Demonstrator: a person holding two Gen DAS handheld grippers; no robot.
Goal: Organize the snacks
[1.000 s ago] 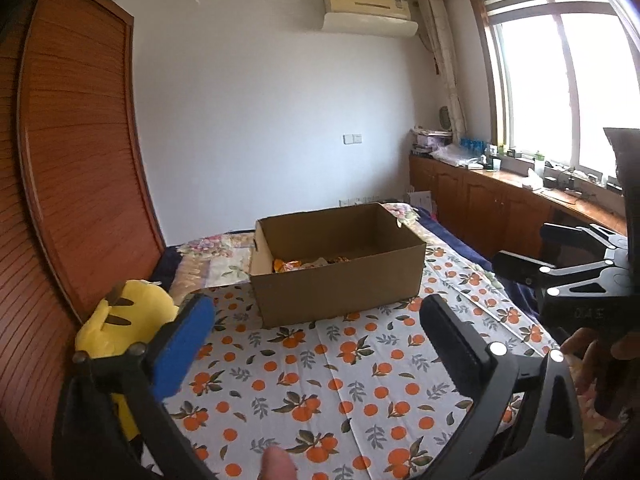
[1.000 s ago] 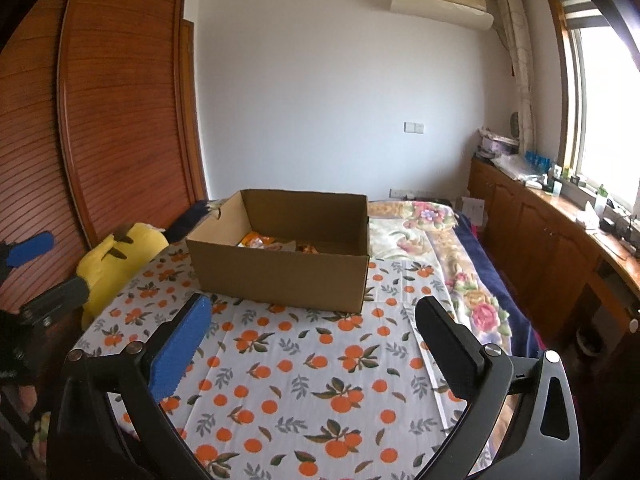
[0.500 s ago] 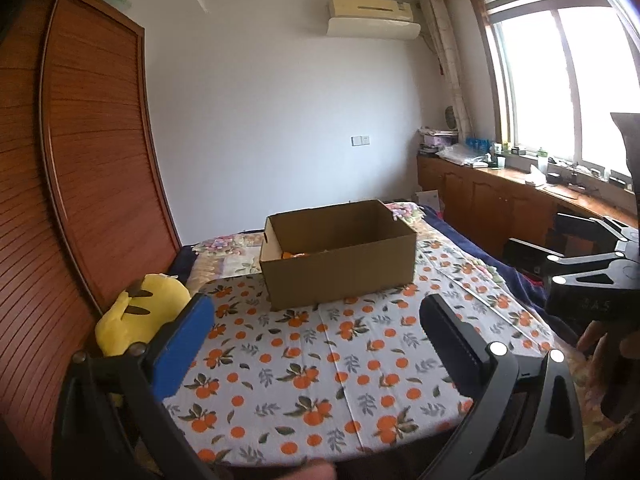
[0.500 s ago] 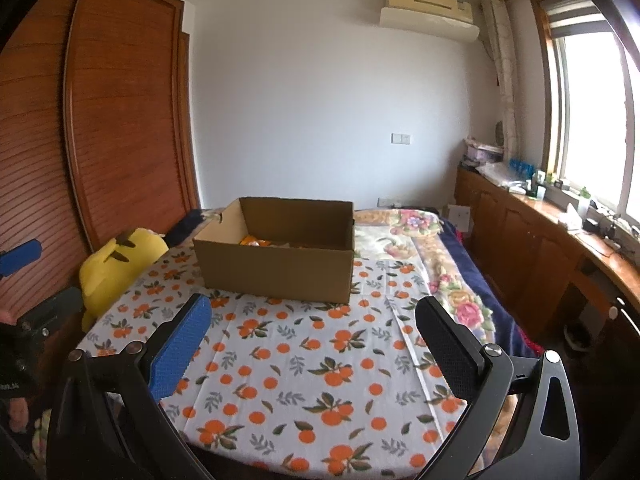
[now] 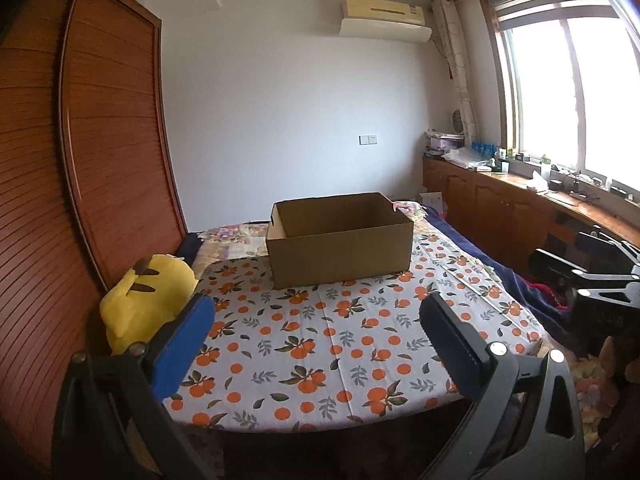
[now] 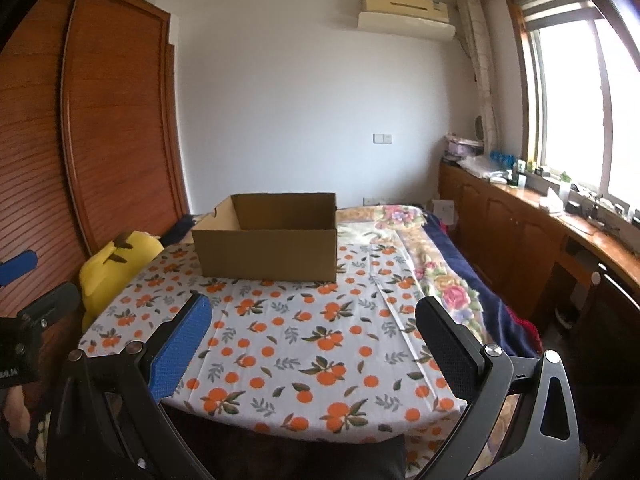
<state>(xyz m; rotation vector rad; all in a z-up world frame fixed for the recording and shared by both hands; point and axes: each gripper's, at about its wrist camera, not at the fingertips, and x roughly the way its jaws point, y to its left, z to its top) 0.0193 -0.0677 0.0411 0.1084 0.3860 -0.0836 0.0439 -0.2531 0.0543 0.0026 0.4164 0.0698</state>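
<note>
Left tongs spread wide, empty, above orange-print sheet; cardboard box beyond.

You have a bed under an orange-print sheet as your landmark. At the bed's left edge sits a yellow plush toy, leaning by the slatted wooden wardrobe. Past the bed's right side runs a wooden cabinet counter cluttered with small items, below a bright window. High on the white wall behind the bed hangs an air conditioner.
</note>
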